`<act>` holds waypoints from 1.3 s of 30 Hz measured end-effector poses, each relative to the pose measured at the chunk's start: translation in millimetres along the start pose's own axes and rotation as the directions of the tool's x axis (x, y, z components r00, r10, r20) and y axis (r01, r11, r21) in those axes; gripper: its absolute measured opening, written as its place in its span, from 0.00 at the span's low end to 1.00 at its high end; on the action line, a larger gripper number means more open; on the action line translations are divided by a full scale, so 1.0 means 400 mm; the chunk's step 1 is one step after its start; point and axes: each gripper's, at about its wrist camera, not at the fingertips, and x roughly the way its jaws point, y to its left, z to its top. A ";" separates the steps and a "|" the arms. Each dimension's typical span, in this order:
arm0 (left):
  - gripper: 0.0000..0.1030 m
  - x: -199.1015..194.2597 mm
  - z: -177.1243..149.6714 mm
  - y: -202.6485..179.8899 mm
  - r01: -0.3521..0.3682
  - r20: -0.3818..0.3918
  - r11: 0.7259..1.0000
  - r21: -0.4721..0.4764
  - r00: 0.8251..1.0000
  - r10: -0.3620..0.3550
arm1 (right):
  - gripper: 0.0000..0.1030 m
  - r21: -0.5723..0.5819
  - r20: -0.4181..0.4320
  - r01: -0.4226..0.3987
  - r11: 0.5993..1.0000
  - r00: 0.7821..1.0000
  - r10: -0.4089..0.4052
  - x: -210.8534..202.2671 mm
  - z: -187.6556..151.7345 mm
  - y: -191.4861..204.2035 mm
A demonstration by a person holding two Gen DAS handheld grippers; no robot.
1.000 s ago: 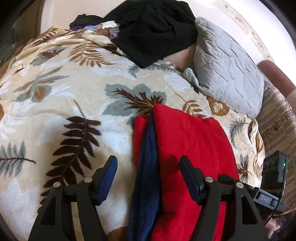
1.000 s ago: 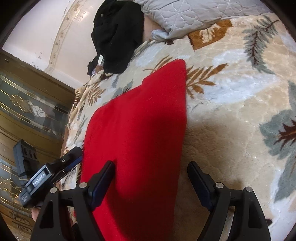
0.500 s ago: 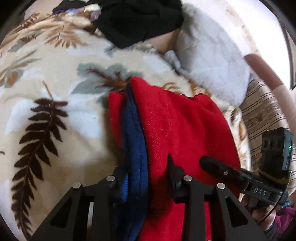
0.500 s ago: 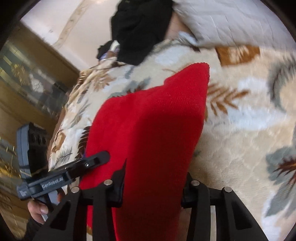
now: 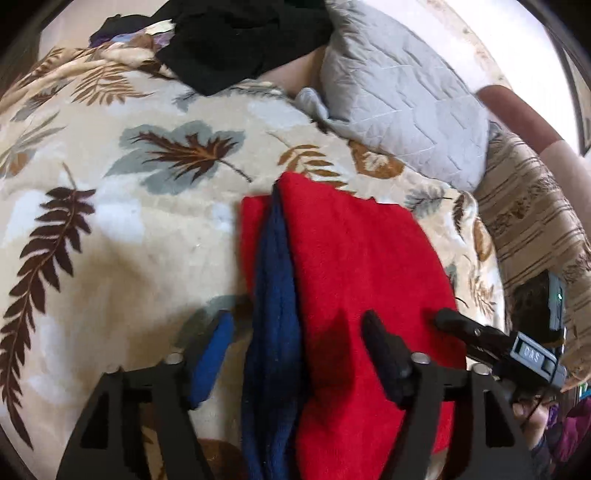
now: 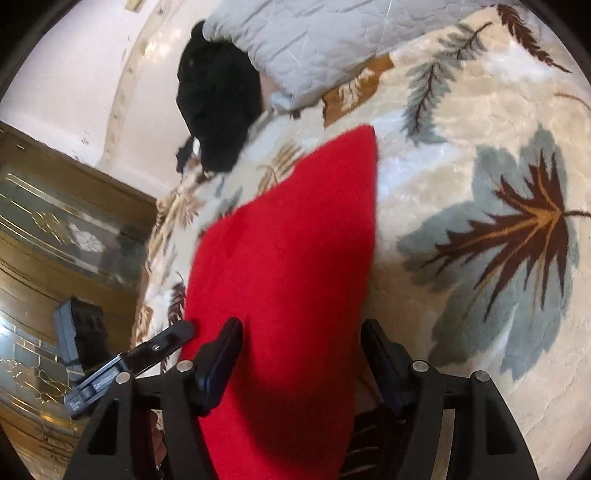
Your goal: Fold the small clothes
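Straddling the folded red garment (image 5: pixel 362 266), left gripper (image 5: pixel 295 354) sits jaws apart, gripping nothing; navy layer (image 5: pixel 275 295) runs between its fingers along the garment's left edge. Right gripper (image 6: pixel 301 354) also spread wide over the same red garment (image 6: pixel 288 258), fingers either side, not clamped. Garment lies flat on the leaf-print blanket (image 5: pixel 122 229) of the bed. Grey pillow (image 5: pixel 402 96) and black clothes pile (image 5: pixel 240 33) toward the bed's far edge.

Black tool (image 5: pixel 295 350), blue pads (image 5: pixel 212 354), silver screws.
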 end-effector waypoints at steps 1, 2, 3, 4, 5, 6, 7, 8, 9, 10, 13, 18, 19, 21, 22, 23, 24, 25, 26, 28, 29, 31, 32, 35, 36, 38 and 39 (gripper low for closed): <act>0.78 0.026 -0.007 -0.001 -0.007 -0.028 1.000 0.011 1.000 0.007 | 0.70 -0.005 -0.020 0.007 1.000 1.000 -0.007 0.016 0.005 0.005; 0.78 0.056 -0.011 -0.005 -0.016 -0.065 1.000 0.025 0.998 0.018 | 0.70 -0.012 -0.045 0.012 1.000 0.999 -0.013 0.037 0.009 0.012; 0.74 0.089 -0.017 -0.008 -0.002 -0.090 0.999 0.033 0.996 0.005 | 0.69 -0.034 -0.089 0.019 0.999 0.996 -0.022 0.066 0.009 0.019; 0.53 0.094 -0.018 -0.011 0.029 -0.070 0.999 0.036 0.997 -0.026 | 0.61 -0.069 -0.099 0.054 0.996 0.993 -0.060 0.085 0.007 0.035; 0.44 0.091 -0.012 -0.013 0.065 -0.083 0.997 0.036 0.995 -0.062 | 0.58 -0.097 -0.090 0.070 0.993 0.993 -0.079 0.089 0.005 0.054; 0.37 0.077 -0.007 -0.019 0.055 -0.075 0.998 0.037 0.996 -0.052 | 0.49 -0.137 -0.082 0.079 0.987 0.993 -0.090 0.077 0.009 0.080; 0.35 0.056 -0.001 -0.037 0.041 -0.058 0.997 0.066 0.998 -0.037 | 0.45 -0.174 -0.073 0.084 0.981 0.993 -0.098 0.062 0.012 0.102; 0.34 0.046 0.001 -0.048 0.039 -0.046 0.996 0.079 0.998 -0.036 | 0.44 -0.220 -0.057 0.090 0.971 0.993 -0.104 0.041 0.017 0.136; 0.34 0.029 0.009 -0.061 0.044 -0.025 0.996 0.082 0.999 -0.042 | 0.43 -0.246 -0.039 0.097 0.965 0.993 -0.110 0.026 0.022 0.155; 0.34 0.005 0.022 -0.078 0.060 0.004 0.995 0.074 0.998 -0.061 | 0.43 -0.285 -0.004 0.111 0.952 0.993 -0.117 -0.005 0.034 0.188; 0.34 -0.044 0.071 -0.132 0.088 0.086 0.990 0.107 0.992 -0.098 | 0.43 -0.323 0.068 0.115 0.939 0.993 -0.098 -0.079 0.080 0.231; 0.44 0.017 0.131 -0.192 0.068 0.097 0.987 0.145 0.992 -0.083 | 0.51 -0.254 0.113 0.130 0.958 0.988 -0.104 -0.115 0.152 0.160; 0.51 0.059 0.136 -0.191 0.034 0.076 0.989 0.141 0.996 -0.045 | 0.59 -0.217 0.112 0.146 0.965 0.986 -0.124 -0.095 0.159 0.126; 0.53 0.192 0.131 -0.168 -0.118 -0.035 0.983 0.140 0.992 0.124 | 0.75 -0.141 0.076 0.197 0.970 0.979 -0.188 -0.035 0.157 0.045; 0.62 0.239 0.119 -0.149 -0.126 -0.096 0.982 0.144 0.985 0.140 | 0.75 -0.092 0.037 0.257 0.962 0.966 -0.255 -0.007 0.144 -0.003; 0.63 0.226 0.116 -0.135 -0.085 -0.056 0.989 0.119 0.994 0.092 | 0.75 -0.070 0.024 0.286 0.956 0.958 -0.285 -0.004 0.130 -0.028; 0.64 0.203 0.115 -0.129 -0.094 -0.033 0.990 0.108 0.995 0.098 | 0.75 -0.050 0.037 0.243 0.969 0.970 -0.241 -0.013 0.114 -0.041; 0.63 0.181 0.113 -0.130 -0.108 -0.024 0.987 0.115 0.993 0.112 | 0.75 -0.046 0.070 0.233 0.971 0.971 -0.229 -0.033 0.101 -0.038; 0.63 0.165 0.113 -0.132 -0.110 -0.010 0.987 0.120 0.994 0.112 | 0.75 -0.062 0.119 0.270 0.961 0.958 -0.262 -0.056 0.093 -0.021; 0.63 0.124 0.107 -0.148 -0.123 0.038 0.981 0.151 0.992 0.118 | 0.75 -0.090 0.197 0.265 0.960 0.950 -0.243 -0.094 0.089 0.022; 0.63 0.111 0.103 -0.156 -0.145 0.059 0.974 0.172 0.989 0.137 | 0.75 -0.099 0.237 0.236 0.967 0.949 -0.208 -0.115 0.086 0.052; 0.63 0.091 0.093 -0.154 -0.183 0.087 0.964 0.193 0.982 0.169 | 0.76 -0.135 0.268 0.195 0.971 0.951 -0.154 -0.134 0.085 0.093; 0.63 0.072 0.078 -0.146 -0.188 0.088 0.963 0.195 0.981 0.173 | 0.76 -0.152 0.270 0.178 0.972 0.954 -0.132 -0.131 0.083 0.108; 0.63 0.036 0.052 -0.134 -0.216 0.098 0.958 0.187 0.975 0.200 | 0.86 -0.128 0.137 0.116 0.985 0.986 -0.099 -0.034 0.086 0.083; 0.63 0.023 0.044 -0.133 -0.225 0.103 0.957 0.185 0.973 0.209 | 0.87 -0.109 0.100 0.128 0.986 0.988 -0.117 -0.004 0.084 0.061; 0.63 -0.005 0.032 -0.125 -0.248 0.110 0.951 0.186 0.967 0.231 | 0.86 -0.135 0.139 0.171 0.976 0.978 -0.152 -0.008 0.076 0.076; 0.63 -0.024 0.020 -0.121 -0.256 0.116 0.949 0.186 0.965 0.237 | 0.86 -0.139 0.137 0.150 0.979 0.982 -0.131 -0.021 0.080 0.102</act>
